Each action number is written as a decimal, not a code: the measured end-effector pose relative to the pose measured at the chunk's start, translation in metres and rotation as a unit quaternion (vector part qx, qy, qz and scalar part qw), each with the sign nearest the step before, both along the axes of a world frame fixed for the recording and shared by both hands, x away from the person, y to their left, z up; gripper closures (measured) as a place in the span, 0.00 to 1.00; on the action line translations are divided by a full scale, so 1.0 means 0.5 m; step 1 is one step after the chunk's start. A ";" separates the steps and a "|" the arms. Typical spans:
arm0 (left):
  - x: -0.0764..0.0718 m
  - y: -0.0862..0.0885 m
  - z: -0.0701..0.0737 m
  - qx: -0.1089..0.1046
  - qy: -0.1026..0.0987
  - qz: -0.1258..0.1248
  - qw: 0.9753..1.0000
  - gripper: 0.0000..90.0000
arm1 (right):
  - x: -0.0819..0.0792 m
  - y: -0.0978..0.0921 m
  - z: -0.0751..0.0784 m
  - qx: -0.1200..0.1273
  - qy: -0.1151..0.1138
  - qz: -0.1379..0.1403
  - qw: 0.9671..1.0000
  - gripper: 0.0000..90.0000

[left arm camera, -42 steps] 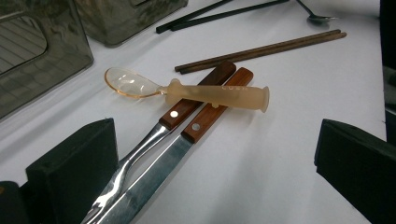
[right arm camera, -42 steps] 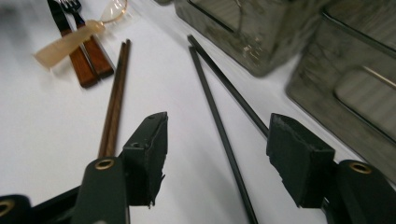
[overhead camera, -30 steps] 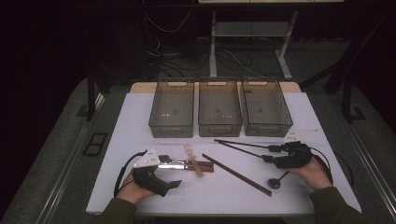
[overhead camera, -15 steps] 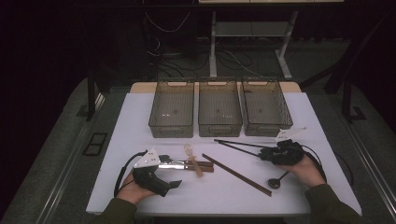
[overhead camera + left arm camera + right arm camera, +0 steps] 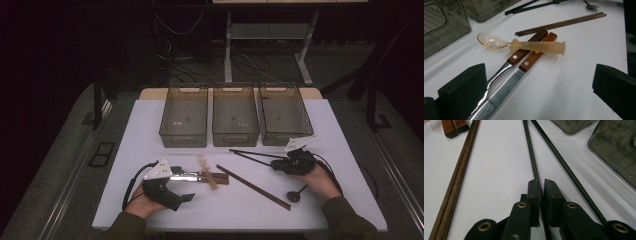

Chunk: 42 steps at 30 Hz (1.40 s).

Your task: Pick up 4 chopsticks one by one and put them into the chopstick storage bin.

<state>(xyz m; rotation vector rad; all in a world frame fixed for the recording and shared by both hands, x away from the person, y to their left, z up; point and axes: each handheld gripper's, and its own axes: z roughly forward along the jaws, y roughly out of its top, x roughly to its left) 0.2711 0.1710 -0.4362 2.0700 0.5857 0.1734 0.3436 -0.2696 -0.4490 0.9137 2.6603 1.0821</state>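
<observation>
Since the earlier pictures my left gripper (image 5: 192, 186) has stayed where it was, left of the middle bin (image 5: 235, 121) and nearer me, its jaws spread wide on either side of the steel blades of the two wood-handled knives (image 5: 524, 58). My right gripper (image 5: 276, 165) has slid leftward along the table (image 5: 145, 130), so it now sits nearer me than the right bin (image 5: 284, 116) and just right of the middle bin's front corner; its jaws are pressed together on one black chopstick (image 5: 531, 152), pinching it near its end. The second black chopstick (image 5: 564, 167) runs free beside the pinched one, splaying away from it toward the bins. Going left to right from the middle bin's front: the left bin (image 5: 184, 117) stands beside it; in front of it the knives lie side by side, and a translucent amber spoon (image 5: 524, 44) rests across their handles, touching both. Right of the knives, the pair of brown chopsticks (image 5: 252, 186) lies on a slant between my two grippers. A small dark spoon (image 5: 296, 194) lies close by my right hand (image 5: 320, 181), on the near side.
</observation>
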 end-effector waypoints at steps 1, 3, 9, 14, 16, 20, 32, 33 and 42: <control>0.000 0.000 0.000 0.000 0.000 0.000 1.000 0.00 | -0.001 0.001 0.000 -0.004 -0.005 0.003 1.000 0.92; 0.000 -0.001 0.000 0.000 0.000 0.000 1.000 0.00 | -0.003 0.002 0.000 -0.008 -0.010 0.006 1.000 0.93; 0.000 -0.001 0.000 0.000 0.000 -0.001 1.000 0.00 | -0.005 0.003 0.000 -0.013 -0.017 0.014 1.000 0.96; 0.000 -0.001 0.000 0.000 0.000 -0.001 1.000 0.00 | -0.006 0.004 0.003 -0.015 -0.014 0.021 1.000 0.96; 0.000 -0.001 0.000 0.000 0.000 -0.001 1.000 0.00 | -0.007 0.004 0.004 -0.016 -0.012 0.022 1.000 0.96; 0.000 -0.001 0.000 0.000 0.000 0.000 1.000 0.00 | -0.009 0.006 0.009 -0.016 -0.008 0.028 0.999 0.96; 0.000 -0.001 0.000 0.001 0.000 0.000 1.000 0.00 | -0.019 -0.010 0.044 0.017 -0.017 0.026 0.999 0.96; 0.000 -0.001 0.000 0.001 0.000 0.000 1.000 0.00 | -0.019 -0.012 0.046 0.019 -0.019 0.025 0.999 0.96; 0.001 -0.001 0.000 0.001 0.001 0.000 1.000 0.00 | -0.027 -0.022 0.068 0.039 -0.030 0.022 0.999 0.96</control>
